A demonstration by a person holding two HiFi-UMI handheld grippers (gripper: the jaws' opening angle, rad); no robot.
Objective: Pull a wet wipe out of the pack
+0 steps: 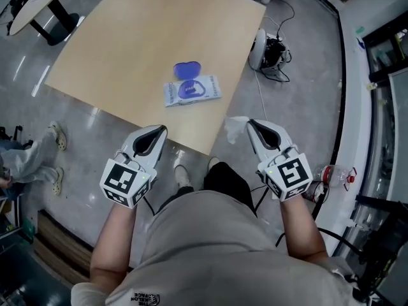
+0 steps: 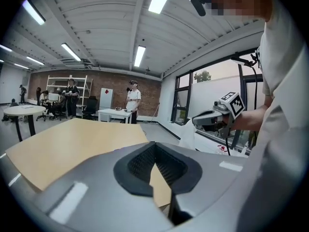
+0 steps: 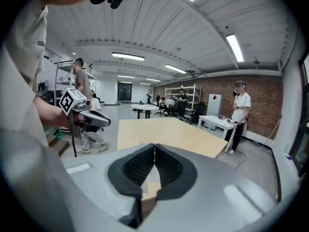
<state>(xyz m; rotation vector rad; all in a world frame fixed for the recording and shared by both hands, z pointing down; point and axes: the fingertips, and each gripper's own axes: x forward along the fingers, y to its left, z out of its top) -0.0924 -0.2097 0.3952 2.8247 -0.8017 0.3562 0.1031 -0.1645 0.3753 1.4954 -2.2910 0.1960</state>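
Note:
The wet wipe pack (image 1: 191, 92) lies flat on the light wooden table (image 1: 140, 50), its blue lid (image 1: 188, 71) flipped open toward the far side. Both grippers are raised off the table, near its front edge. My right gripper (image 1: 250, 123) is shut on a white wipe (image 1: 234, 130), which hangs crumpled to the left of its tip. In the left gripper view the same wipe (image 2: 188, 138) droops below the right gripper (image 2: 194, 123). A pale strip of wipe (image 3: 152, 179) shows between the right pads. My left gripper (image 1: 163, 129) is shut with nothing in it, its tips (image 2: 155, 144) meeting.
A round table (image 1: 32, 2) stands at the far left. Someone's legs and shoes (image 1: 38, 152) are on the floor to the left. A white device with cables (image 1: 258, 48) lies past the table's right corner. A plastic bottle (image 1: 331, 174) lies on the right.

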